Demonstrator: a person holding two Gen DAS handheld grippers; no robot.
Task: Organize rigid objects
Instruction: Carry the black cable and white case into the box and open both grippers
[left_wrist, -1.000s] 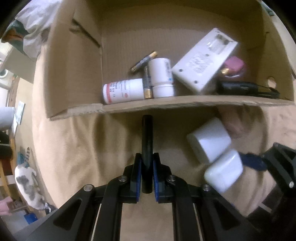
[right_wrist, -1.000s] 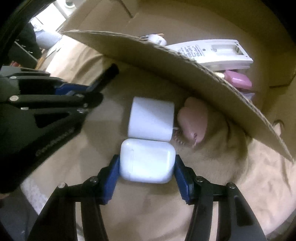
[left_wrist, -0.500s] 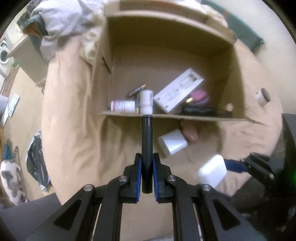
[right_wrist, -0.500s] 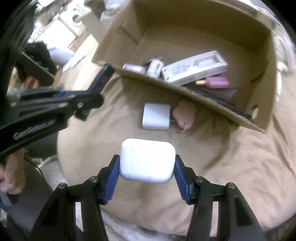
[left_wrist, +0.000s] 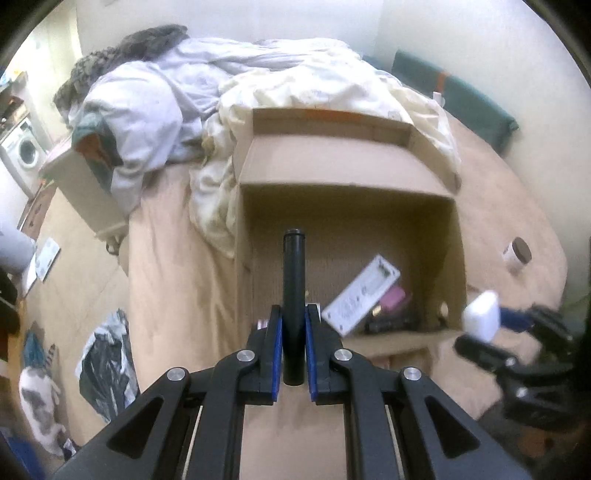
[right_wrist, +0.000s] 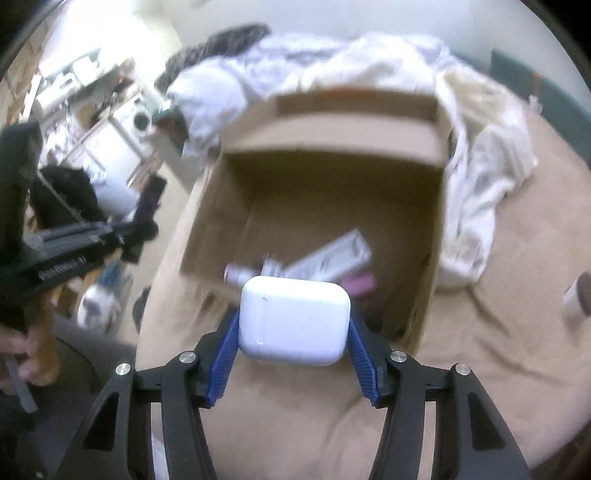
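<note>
Cardboard box (left_wrist: 347, 206), flaps up, sits open on the tan bedspread (left_wrist: 173, 266) beside the rumpled white bedding (left_wrist: 295, 85). On its floor, toward the near wall, I list: a long white device (left_wrist: 360, 295), a pink item (left_wrist: 393, 299) against it, a dark item (left_wrist: 391, 323), a white bottle (right_wrist: 236, 274). My left gripper (left_wrist: 293, 350) has its blue pads closed tight on a black cylinder (left_wrist: 293, 302), raised above the box's near edge. My right gripper (right_wrist: 293, 334) clamps a white earbud case (right_wrist: 293, 321) by its sides, partly open to that width, above the near wall. A small jar (left_wrist: 517, 254) stands on the bedspread right of the box.
</note>
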